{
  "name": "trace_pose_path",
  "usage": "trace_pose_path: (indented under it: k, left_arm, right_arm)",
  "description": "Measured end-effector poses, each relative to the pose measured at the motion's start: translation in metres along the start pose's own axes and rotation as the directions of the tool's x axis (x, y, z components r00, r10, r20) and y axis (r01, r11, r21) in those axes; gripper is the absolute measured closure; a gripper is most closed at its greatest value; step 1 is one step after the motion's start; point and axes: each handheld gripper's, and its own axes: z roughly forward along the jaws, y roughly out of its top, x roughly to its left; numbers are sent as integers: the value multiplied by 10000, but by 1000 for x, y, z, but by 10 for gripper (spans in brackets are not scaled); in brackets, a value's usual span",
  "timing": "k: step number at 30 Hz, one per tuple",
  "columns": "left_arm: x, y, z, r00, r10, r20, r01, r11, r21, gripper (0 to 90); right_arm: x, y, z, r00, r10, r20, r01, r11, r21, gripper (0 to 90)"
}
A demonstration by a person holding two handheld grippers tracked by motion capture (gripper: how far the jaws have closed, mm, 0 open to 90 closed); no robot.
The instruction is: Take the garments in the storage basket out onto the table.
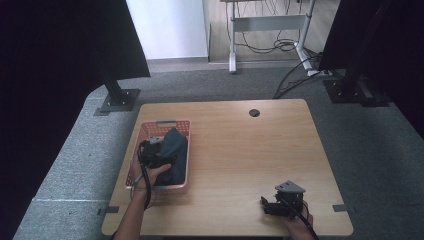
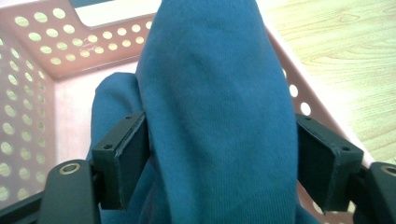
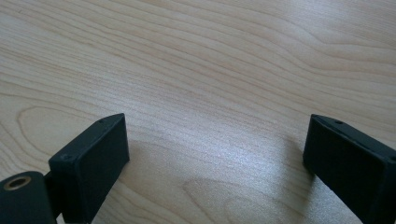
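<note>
At the left of the high frame, one pink perforated basket (image 1: 183, 131) is seen on the tabletop (image 1: 240, 150), with one dark blue cloth (image 1: 174, 145) inside it. The left tool (image 2: 219, 154) is closed around a fold of that cloth, both jaws pressed into the fabric. If the cloth is being lifted out, as appears likely, a straight upward pull would be best, so the basket is not dragged. The right tool (image 3: 215, 158) is held spread above bare wood at lower right, with nothing gripped. Two tools are counted.
</note>
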Motion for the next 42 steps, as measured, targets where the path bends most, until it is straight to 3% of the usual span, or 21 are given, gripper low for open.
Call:
trace_pose_path:
  k: [16, 24, 35, 42]
  left_arm:
    - [1, 5, 18, 10000, 53, 35, -56, 9971, 761, 279]
    - [0, 5, 24, 9999, 116, -93, -108, 9959, 895, 376]
    - [2, 5, 31, 9993, 223, -296, -190, 9941, 1066, 601]
    - [2, 5, 31, 9989, 321, -342, -285, 9945, 1012, 651]
  right_arm:
    - [0, 0, 0, 10000, 12, -3, -12, 10000, 5, 65]
    - [0, 0, 0, 10000, 4, -6, -4, 10000, 5, 65]
    - [0, 0, 0, 10000, -23, 31, 23, 10000, 4, 64]
    - [1, 0, -1, 10000, -43, 59, 43, 10000, -6, 65]
